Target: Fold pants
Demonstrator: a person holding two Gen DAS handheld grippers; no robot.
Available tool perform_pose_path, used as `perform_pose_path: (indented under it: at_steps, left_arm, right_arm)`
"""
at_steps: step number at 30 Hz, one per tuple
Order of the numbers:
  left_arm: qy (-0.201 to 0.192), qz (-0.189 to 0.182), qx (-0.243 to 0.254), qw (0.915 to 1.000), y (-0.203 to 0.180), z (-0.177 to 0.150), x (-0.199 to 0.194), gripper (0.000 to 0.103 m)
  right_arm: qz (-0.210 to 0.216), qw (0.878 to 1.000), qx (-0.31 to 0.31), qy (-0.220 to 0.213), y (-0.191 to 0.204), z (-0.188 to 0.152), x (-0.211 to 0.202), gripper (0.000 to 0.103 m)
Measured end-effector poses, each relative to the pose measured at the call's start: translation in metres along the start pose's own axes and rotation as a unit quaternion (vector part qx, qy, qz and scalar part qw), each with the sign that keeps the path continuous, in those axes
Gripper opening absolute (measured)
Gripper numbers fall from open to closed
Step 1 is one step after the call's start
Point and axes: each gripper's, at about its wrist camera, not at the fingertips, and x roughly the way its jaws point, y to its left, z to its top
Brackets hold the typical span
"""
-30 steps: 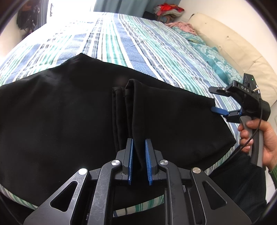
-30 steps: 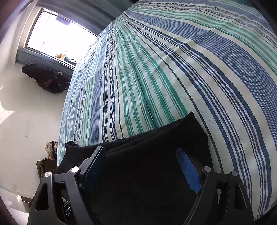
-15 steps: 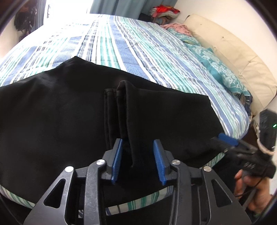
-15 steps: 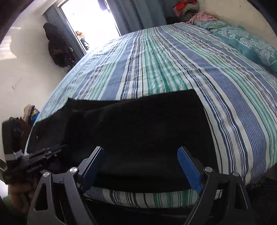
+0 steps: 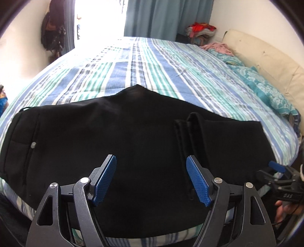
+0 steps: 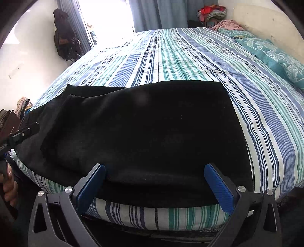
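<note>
Black pants [image 5: 114,136] lie folded lengthwise across the near edge of the striped bed [image 5: 152,62]. A raised fold of cloth [image 5: 191,125] stands up right of centre. My left gripper [image 5: 151,178] is open and empty, held back above the pants near the bed's front edge. My right gripper [image 6: 154,187] is open and empty, just off the bed's edge in front of the pants [image 6: 144,129]. The right gripper also shows in the left wrist view [image 5: 275,169] at the far right. The left gripper's tip shows at the left edge of the right wrist view [image 6: 24,131].
Teal pillows [image 5: 266,89] and a cream headboard [image 5: 266,57] line the bed's right side. A pile of clothes [image 5: 201,30] sits in the far corner. A bright window with curtains [image 5: 163,17] is behind the bed. Dark bags [image 5: 52,34] hang on the left wall.
My left gripper has opened and let go of the raised fold, then pulled back. My right gripper has drawn back from the pants' end to beyond the bed's edge and stays open.
</note>
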Motion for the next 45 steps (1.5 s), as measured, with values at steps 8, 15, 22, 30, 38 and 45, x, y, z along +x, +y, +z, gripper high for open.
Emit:
perform_pose_path:
  at_steps: [8,15,22,30,38,45]
  left_arm:
    - [0.022,0.038,0.006,0.999,0.007,-0.016,0.015,0.084]
    - [0.028,0.034,0.005,0.999,0.006,-0.016,0.018,0.09]
    - [0.032,0.041,0.017,0.9985,0.001,-0.016,0.022,0.095]
    - [0.035,0.043,0.02,0.9982,0.0,-0.016,0.023,0.096]
    - [0.038,0.045,0.02,0.9981,-0.001,-0.016,0.023,0.097]
    - [0.039,0.047,0.022,0.9979,-0.002,-0.016,0.025,0.097]
  right_arm:
    - [-0.027,1.0,-0.011,-0.004,0.007,-0.001,0.003,0.103]
    - [-0.029,0.999,-0.015,-0.005,0.008,-0.002,0.002,0.103]
    - [-0.036,0.999,-0.024,-0.007,0.01,-0.003,0.004,0.103]
    - [-0.038,0.999,-0.028,-0.009,0.01,-0.004,0.004,0.103]
    - [-0.04,0.999,-0.029,-0.011,0.01,-0.004,0.004,0.103]
    - [-0.04,0.999,-0.03,-0.012,0.01,-0.005,0.004,0.103]
